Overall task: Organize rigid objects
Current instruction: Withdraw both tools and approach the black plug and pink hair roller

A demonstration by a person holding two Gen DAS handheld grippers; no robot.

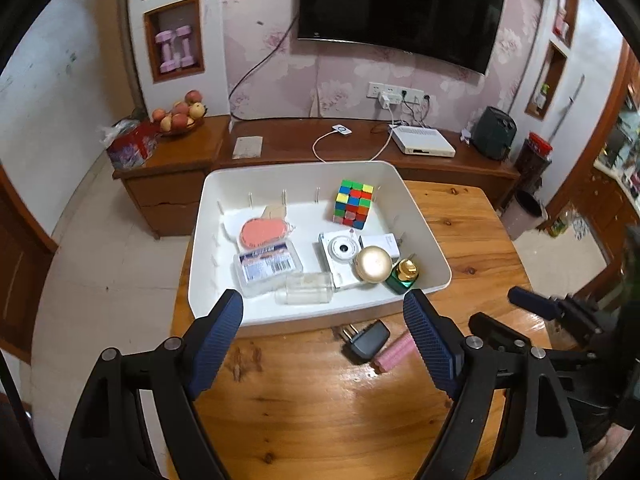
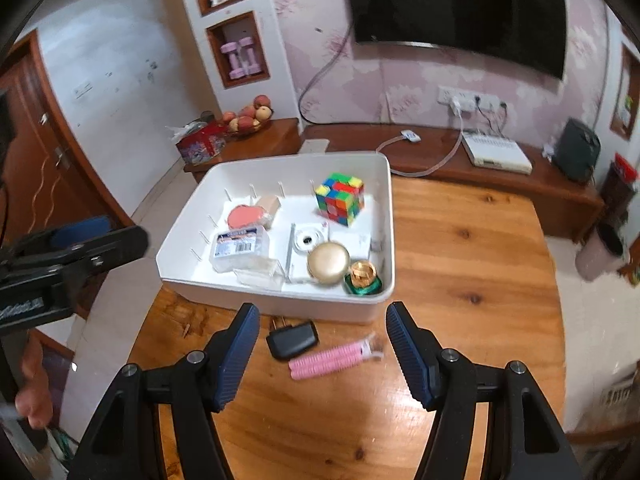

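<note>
A glossy, knotted wooden table (image 2: pixel 460 280) was seen under a smooth matt white plastic bin (image 2: pixel 384 208). A shiny gold metallic lid (image 2: pixel 328 262), a ribbed pink handle (image 2: pixel 332 360) and ridged blue gripper pads (image 2: pixel 236 360) were noted at lower centre.

Home living room: wall-mounted TV (image 1: pixel 400 12), wooden TV cabinet (image 1: pixel 280 148), fruit bowl (image 1: pixel 180 116), floral wallpaper (image 1: pixel 260 40), wooden table (image 1: pixel 320 400).

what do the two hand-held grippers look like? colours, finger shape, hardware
Both match: the left hand-held gripper and right hand-held gripper have matte black angular linkage frames with triangular cutouts and silver pivot bolts. Each carries two dark blue fingers with finely ribbed pads. No cables or sleeves visible.
</note>
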